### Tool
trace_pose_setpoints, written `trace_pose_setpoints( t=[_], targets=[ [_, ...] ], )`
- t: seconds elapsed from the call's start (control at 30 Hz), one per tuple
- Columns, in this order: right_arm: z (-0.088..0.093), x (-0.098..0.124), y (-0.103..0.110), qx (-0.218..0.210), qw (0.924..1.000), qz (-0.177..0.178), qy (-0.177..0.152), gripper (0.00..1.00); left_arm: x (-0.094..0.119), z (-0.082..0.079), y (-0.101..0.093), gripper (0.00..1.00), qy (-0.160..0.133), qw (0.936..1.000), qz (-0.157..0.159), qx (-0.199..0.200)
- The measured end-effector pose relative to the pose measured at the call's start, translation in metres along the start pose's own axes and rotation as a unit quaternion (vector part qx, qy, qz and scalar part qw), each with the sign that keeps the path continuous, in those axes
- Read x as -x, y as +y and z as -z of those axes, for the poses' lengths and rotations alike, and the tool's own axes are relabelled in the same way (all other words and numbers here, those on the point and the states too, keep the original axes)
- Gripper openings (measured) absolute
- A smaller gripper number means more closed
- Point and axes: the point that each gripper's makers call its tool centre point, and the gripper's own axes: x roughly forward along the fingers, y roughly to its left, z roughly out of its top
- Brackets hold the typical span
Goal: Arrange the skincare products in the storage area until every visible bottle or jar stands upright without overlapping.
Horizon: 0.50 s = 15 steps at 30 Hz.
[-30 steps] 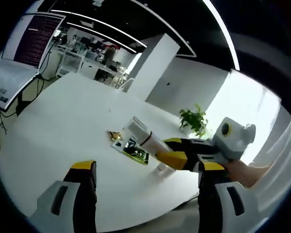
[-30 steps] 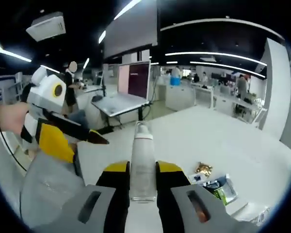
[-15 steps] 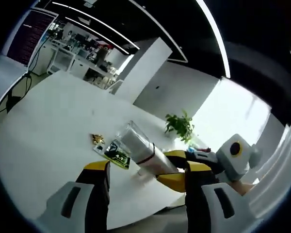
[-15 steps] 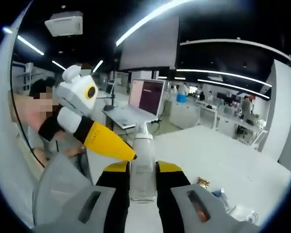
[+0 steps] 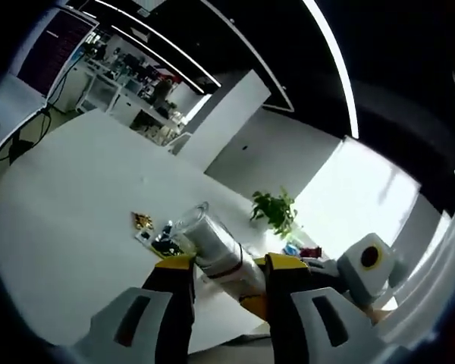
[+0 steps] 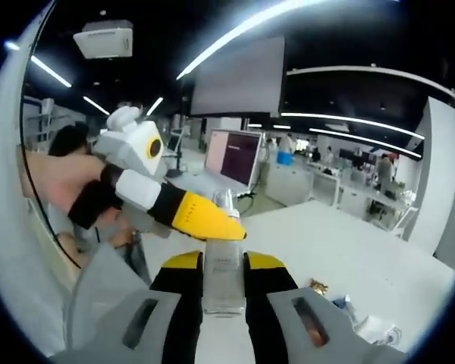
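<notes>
Right gripper (image 6: 224,292): yellow-tipped grey jaws are seen clamped on the lower body of a clear cylindrical bottle with a white cap and a thin red band (image 6: 223,262); the same gripper is seen from the left gripper view (image 5: 318,269) entering from the right.
Left gripper (image 5: 227,277): jaws are set around the upper, capped part of the bottle (image 5: 216,254); whether they already press on it cannot be told, so their state is left undecided. In the right gripper view this gripper (image 6: 205,222) crosses the bottle's neck from the left.
Bottle position: it is held in the air between the two grippers, well above the large white table (image 5: 68,205), lying roughly along the right gripper's jaws and tilted across the left gripper's.
Handling: the bottle is judged rigid, smooth and probably slippery; its weight is judged light to moderate, its fill being hard to read. A hold on the straight cylindrical wall is judged safer than one on the narrower cap.
Table contents: a small gold-wrapped item (image 5: 142,221) and a dark green-and-black flat packet (image 5: 161,241) lie near each other on the table, beyond the bottle.
Task state: the bottle is not yet stood upright on the surface.
</notes>
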Motion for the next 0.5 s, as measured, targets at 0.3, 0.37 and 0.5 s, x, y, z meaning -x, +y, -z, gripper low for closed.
trace_pose_setpoints(
  t=[0.3,0.37,0.5],
  targets=[
    [-0.002,0.006,0.000,-0.005,0.9999,0.012,0.004,0.20,-0.001,-0.003,-0.009,0.22,-0.016,0.9997,0.018,0.011],
    [-0.002,0.008,0.000,-0.011,0.9999,0.010,0.004,0.21,-0.001,-0.005,-0.014,0.20,-0.017,0.9993,0.031,0.006],
    [-0.009,0.012,0.006,-0.061,0.9975,-0.034,-0.009,0.23,0.001,-0.012,-0.027,0.18,-0.016,0.9969,0.077,-0.001]
  ],
)
